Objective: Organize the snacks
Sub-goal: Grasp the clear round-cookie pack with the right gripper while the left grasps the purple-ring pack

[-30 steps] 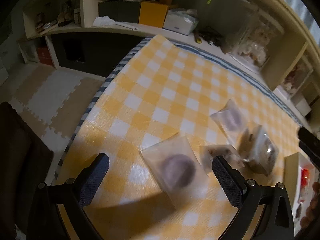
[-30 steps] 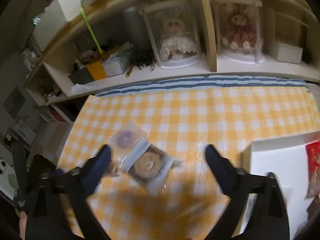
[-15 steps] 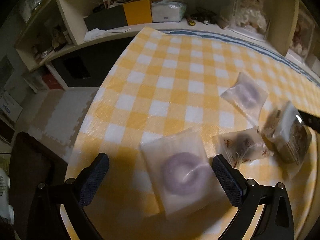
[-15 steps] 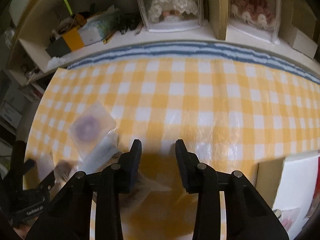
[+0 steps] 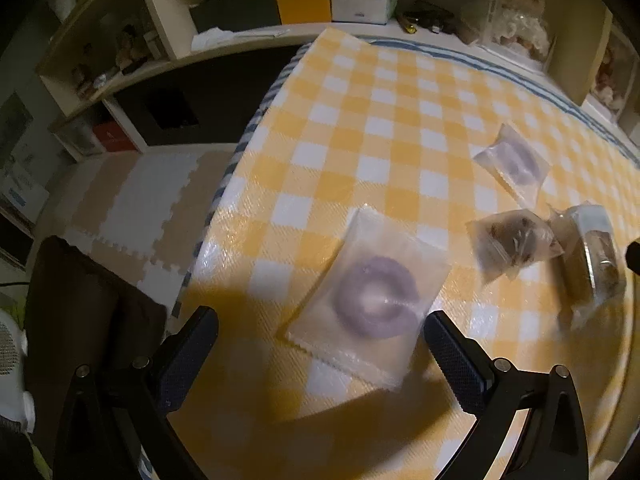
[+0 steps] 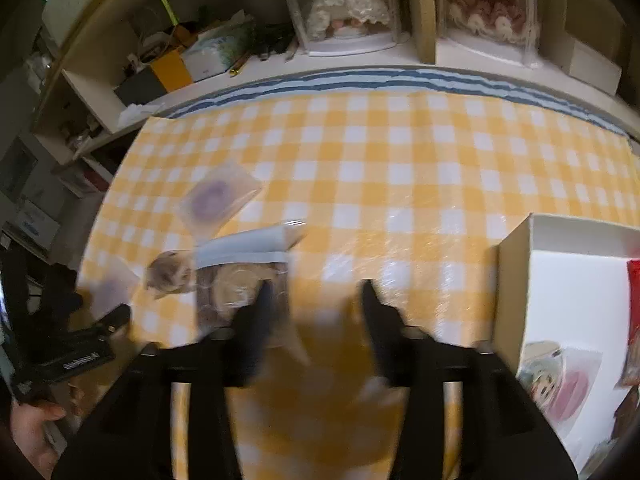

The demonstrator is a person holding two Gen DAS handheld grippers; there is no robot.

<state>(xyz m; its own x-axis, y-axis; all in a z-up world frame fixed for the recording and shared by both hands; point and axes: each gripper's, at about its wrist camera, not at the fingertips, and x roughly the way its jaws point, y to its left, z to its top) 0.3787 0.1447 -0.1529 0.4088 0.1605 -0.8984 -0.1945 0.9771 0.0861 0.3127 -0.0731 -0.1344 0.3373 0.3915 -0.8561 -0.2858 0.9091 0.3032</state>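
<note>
My left gripper (image 5: 320, 332) is open just above the checked cloth, its fingers straddling a clear packet with a purple ring snack (image 5: 374, 300). A second purple ring packet (image 5: 514, 160) lies further right, with a small brown snack packet (image 5: 512, 242) and a bagged brown pastry (image 5: 596, 264) beside it. In the right wrist view my right gripper (image 6: 316, 304) is blurred and partly open, empty, with the bagged pastry (image 6: 240, 276) at its left finger (image 6: 256, 316). The purple packet (image 6: 218, 200) and the brown packet (image 6: 170, 274) lie to its left.
A white box (image 6: 516, 280) at the right holds several snack packets. Shelves with doll cases (image 6: 348, 4) and clutter run along the table's far edge. The table's left edge (image 5: 224, 196) drops to a foam floor mat. A hand holds the left gripper (image 6: 68, 352).
My left gripper moved closer over the near purple ring packet. My right gripper closed to a narrow gap, then opened wider, and the bagged pastry now lies at its left finger.
</note>
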